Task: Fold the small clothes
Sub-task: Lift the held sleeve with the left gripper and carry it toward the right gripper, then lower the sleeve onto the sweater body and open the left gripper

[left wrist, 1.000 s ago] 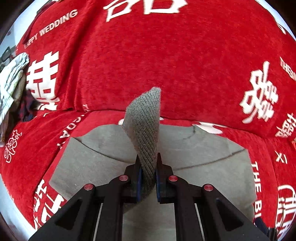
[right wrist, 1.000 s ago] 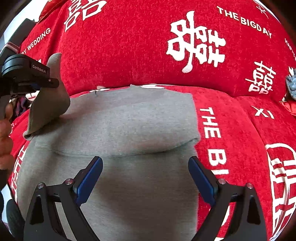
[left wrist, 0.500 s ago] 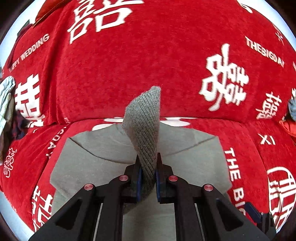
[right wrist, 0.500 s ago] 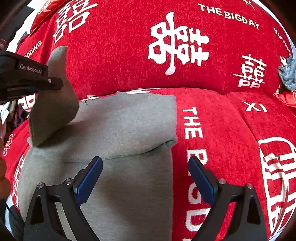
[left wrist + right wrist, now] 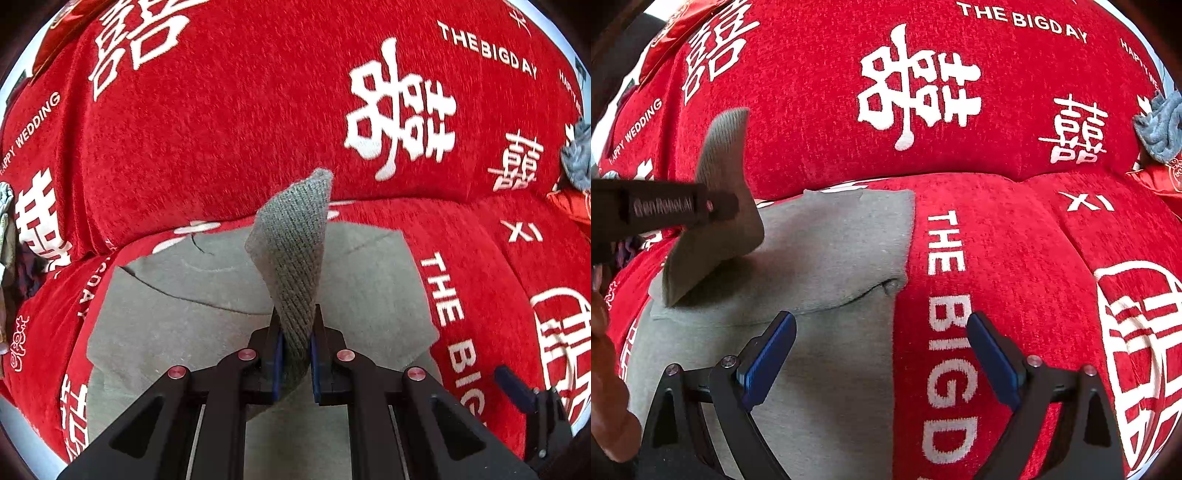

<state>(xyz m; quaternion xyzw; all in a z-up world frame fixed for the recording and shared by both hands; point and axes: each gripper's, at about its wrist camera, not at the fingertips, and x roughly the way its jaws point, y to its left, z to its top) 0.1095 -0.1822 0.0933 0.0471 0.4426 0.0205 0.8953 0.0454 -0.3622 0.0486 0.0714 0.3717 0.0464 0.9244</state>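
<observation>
A grey sweatshirt [image 5: 184, 317] lies flat on the red seat; it also shows in the right wrist view [image 5: 827, 258], with one part folded across it. Its ribbed sleeve cuff [image 5: 295, 251] stands up, pinched between the blue pads of my left gripper [image 5: 295, 365], which is shut on it. From the right wrist the same cuff [image 5: 720, 206] hangs lifted over the garment's left side, held by the left gripper [image 5: 713, 206]. My right gripper [image 5: 882, 354] stands open above the garment's right edge, with nothing between its fingers.
A red sofa cover [image 5: 1015, 240] with white lettering spans seat and backrest. A grey-blue cloth [image 5: 1160, 125] lies at the far right, also seen as a cloth [image 5: 578, 155] from the left wrist. Bundled clothes [image 5: 7, 229] sit at the left edge. A hand [image 5: 605, 387] holds the left tool.
The left gripper has carried the cuff to the right over the sweatshirt. The right gripper has drifted right too, and now stands over the garment's right edge.
</observation>
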